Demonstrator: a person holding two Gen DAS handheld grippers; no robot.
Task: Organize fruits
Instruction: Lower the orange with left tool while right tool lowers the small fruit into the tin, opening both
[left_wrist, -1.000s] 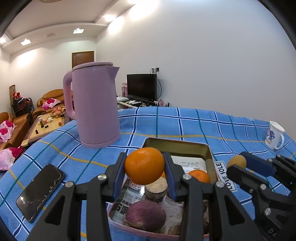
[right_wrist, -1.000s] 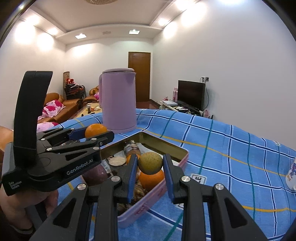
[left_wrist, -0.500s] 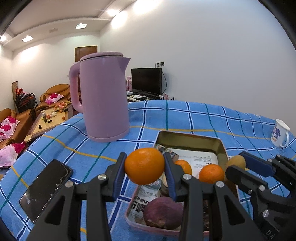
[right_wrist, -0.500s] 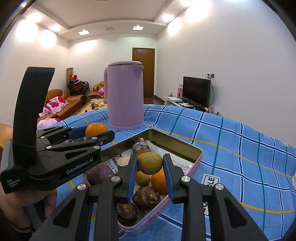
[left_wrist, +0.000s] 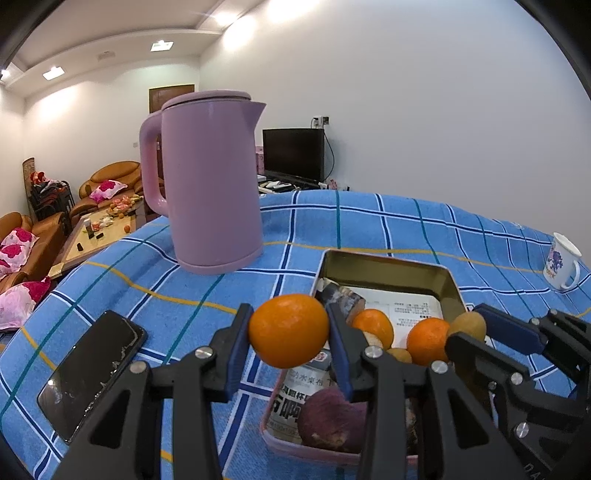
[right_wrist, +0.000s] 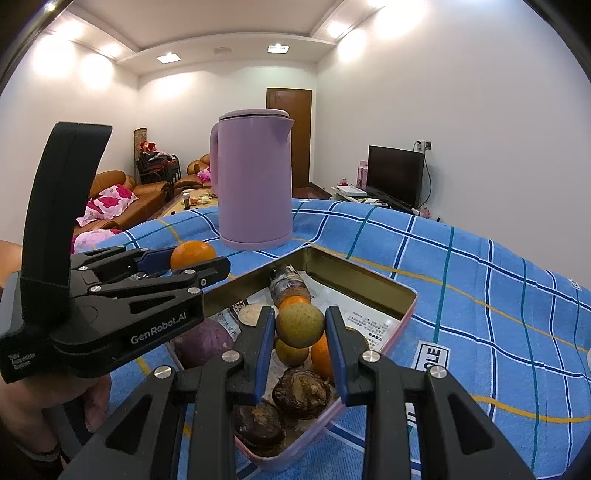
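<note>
My left gripper (left_wrist: 289, 332) is shut on an orange (left_wrist: 289, 329), held in the air above the left edge of a pink tin tray (left_wrist: 384, 258). It also shows in the right wrist view (right_wrist: 192, 258). My right gripper (right_wrist: 300, 330) is shut on a yellow-green round fruit (right_wrist: 300, 325), held over the tray (right_wrist: 402, 317). It also shows in the left wrist view (left_wrist: 467, 325). In the tray lie oranges (left_wrist: 428, 339), a purple fruit (left_wrist: 328, 419), brown bulbs (right_wrist: 301, 391), a small bottle (right_wrist: 286, 282) and printed paper.
A tall pink kettle (left_wrist: 210, 181) stands on the blue checked tablecloth (left_wrist: 184, 280) behind the tray. A black phone (left_wrist: 92, 369) lies at the left. A white mug (left_wrist: 561, 260) stands at the far right. The table's edge curves down at the left.
Both grippers have drawn back and a little up from the tray with their fruits still held. More of the tray's contents now show below them.
</note>
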